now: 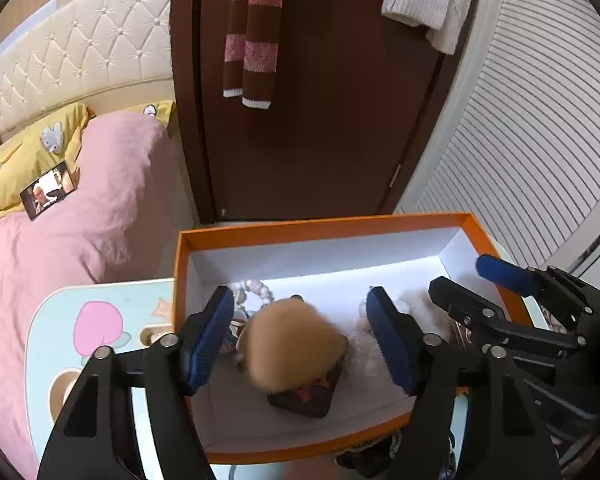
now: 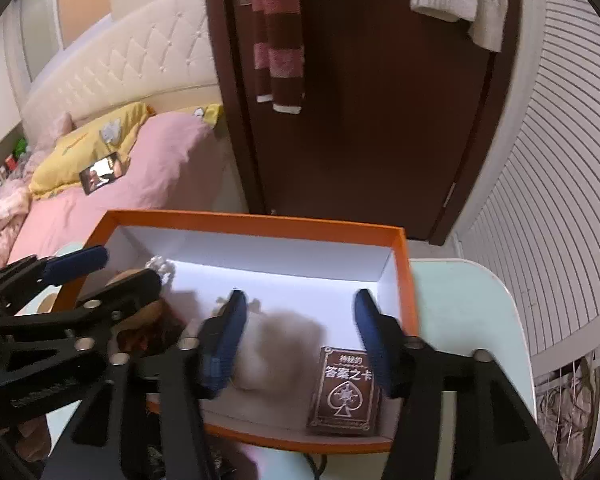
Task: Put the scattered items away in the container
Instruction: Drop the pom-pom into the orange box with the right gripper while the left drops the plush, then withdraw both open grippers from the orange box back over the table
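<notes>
**Nearly packed: both tools spread wide over the orange box**

Both tools hang above the orange box (image 1: 320, 228), which sits on the pale blue worktop (image 1: 60, 320) beside the bed. The left tool (image 1: 300, 340) has its fingers spread wide with nothing gripped; a tan fluffy item (image 1: 296, 344) lies blurred between them on the box floor, partly over a dark card box (image 1: 304, 398). A bead bracelet (image 1: 256, 290) rests at the far left corner inside. The right tool (image 2: 300, 336) is likewise wide and empty, with a pale fluffy item (image 2: 276, 348), also blurred, below its left finger and a brown card deck (image 2: 346, 390) near its right finger, against the near wall.

To finish the release well, I judge each tool should lift straight up with fingers kept apart, so the pads do not snag the fluff or drag it back over the rim. Clearing the near wall before swinging aside would avoid tipping the light cardboard.

Writing is readable only on the brown deck: "神秘的" over "答案之卡", above a spade emblem. No brand shows on the box or the worktop, which carries a pink cartoon print.
</notes>
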The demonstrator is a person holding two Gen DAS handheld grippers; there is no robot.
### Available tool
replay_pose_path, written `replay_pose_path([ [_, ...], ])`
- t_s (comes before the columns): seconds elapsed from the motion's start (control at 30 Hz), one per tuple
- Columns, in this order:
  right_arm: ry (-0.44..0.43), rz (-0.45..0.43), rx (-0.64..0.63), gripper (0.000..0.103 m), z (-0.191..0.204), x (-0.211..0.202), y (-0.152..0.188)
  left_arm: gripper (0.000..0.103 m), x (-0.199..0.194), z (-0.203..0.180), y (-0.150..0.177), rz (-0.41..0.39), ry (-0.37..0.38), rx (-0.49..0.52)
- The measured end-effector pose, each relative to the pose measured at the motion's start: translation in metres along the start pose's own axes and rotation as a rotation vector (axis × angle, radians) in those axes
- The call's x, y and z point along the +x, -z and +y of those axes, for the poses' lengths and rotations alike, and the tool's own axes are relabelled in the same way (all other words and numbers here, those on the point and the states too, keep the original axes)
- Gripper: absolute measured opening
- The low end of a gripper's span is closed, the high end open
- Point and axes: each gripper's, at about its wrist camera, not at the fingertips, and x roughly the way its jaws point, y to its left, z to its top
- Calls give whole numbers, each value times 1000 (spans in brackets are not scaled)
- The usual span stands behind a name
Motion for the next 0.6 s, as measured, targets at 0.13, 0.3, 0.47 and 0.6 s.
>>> replay_pose_path([
  [0.13,-6,-6,10,63,-4,-3,-1,72,-5,1,1,-7,30,2],
  [0.3,-10,-25,4,63,-2,-14,-1,72,-22,-1,5,-41,46,13],
  [0.47,-19,-47,-4,65,4,-33,4,72,-49,-1,15,-57,27,14],
  [0.6,-31,-58,-15,68,10,-52,14,72,-74,2,33,-50,14,19],
])
